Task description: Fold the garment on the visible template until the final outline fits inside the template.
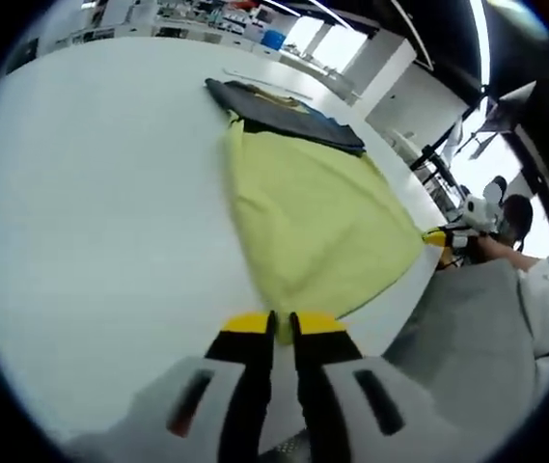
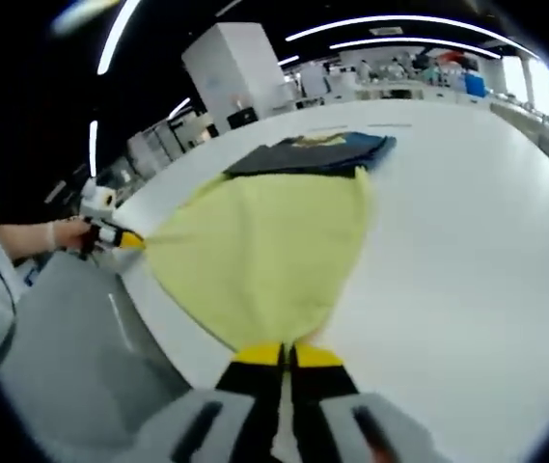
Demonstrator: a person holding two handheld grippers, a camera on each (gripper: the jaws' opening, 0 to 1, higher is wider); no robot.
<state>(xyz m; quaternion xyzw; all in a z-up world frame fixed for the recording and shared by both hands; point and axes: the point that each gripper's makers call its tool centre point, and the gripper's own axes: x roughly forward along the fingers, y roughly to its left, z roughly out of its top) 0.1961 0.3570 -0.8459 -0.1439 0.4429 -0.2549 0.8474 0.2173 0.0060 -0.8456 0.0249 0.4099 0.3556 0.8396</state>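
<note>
At the table's near edge, both your grippers pinch the yellow garment's corners; keep tension even while folding.

A dark folded garment lies at the far side of the white table.

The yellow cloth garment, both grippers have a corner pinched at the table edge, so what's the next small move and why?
Probably carry both pinched corners forward over the yellow cloth garment toward the dark folded garment. The left gripper and right gripper are shut on its near corners at the white table's edge, and it lies spread out, unfolded.
</note>
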